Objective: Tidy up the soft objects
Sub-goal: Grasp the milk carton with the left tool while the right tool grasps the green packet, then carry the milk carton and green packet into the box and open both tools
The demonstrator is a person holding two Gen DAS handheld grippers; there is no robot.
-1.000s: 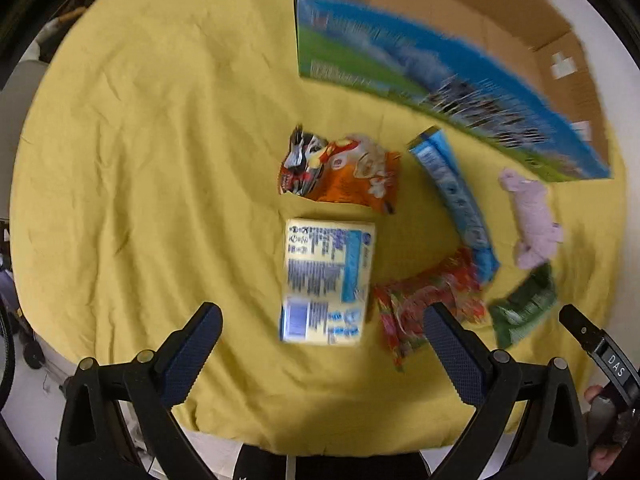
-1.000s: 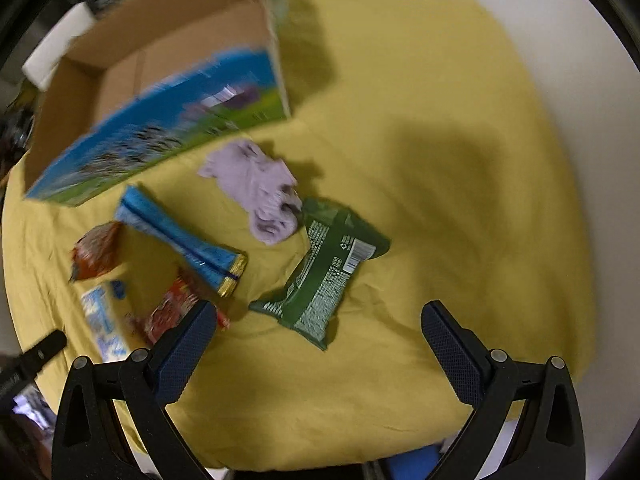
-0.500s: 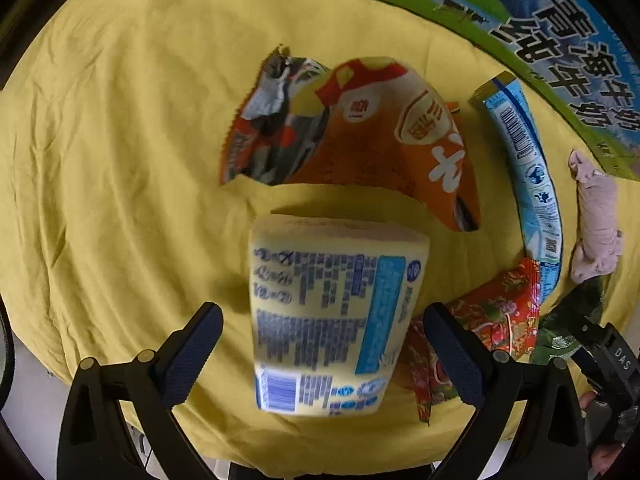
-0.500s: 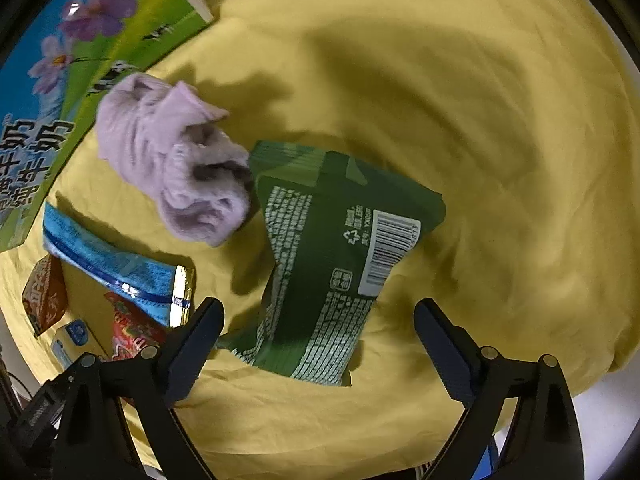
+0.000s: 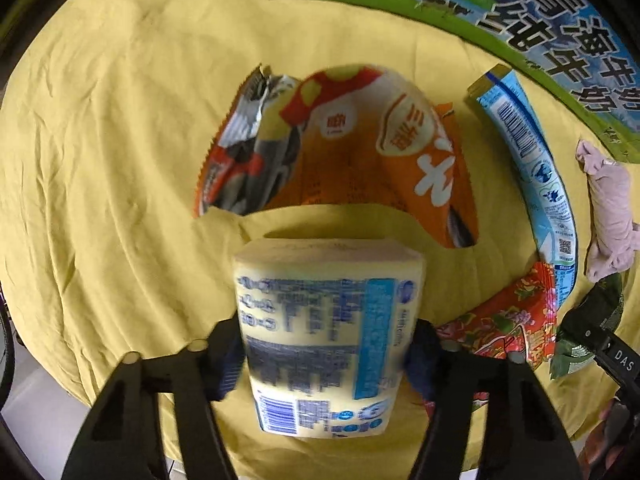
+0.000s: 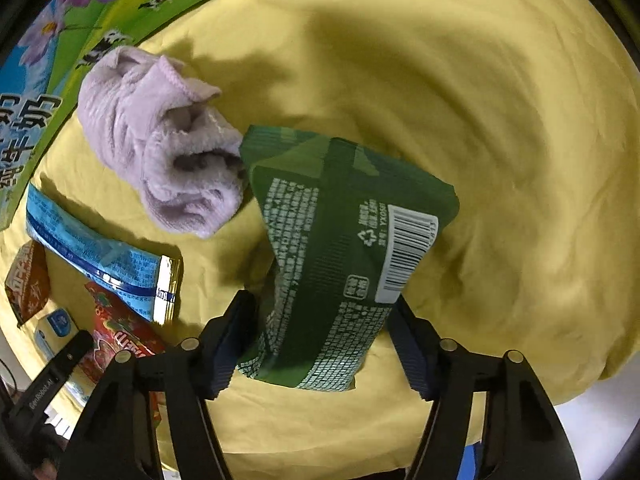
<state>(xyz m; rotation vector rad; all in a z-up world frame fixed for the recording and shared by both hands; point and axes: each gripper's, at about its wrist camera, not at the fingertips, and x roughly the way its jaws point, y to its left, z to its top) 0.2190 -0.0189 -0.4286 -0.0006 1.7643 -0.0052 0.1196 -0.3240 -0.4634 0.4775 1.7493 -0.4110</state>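
reaching low over the yellow-draped surface [image 5: 100,140], the left tongs [image 5: 324,344] pinch the yellow tissue pack [image 5: 326,336] at the lower centre of the left view, while the right tongs [image 6: 320,336] clamp the green snack bag [image 6: 340,248] at the lower centre of the right view. half a second ago both tongs stood wide apart around these items; now the fingers press their sides. the orange chip bag [image 5: 360,152] lies just above the tissue pack.
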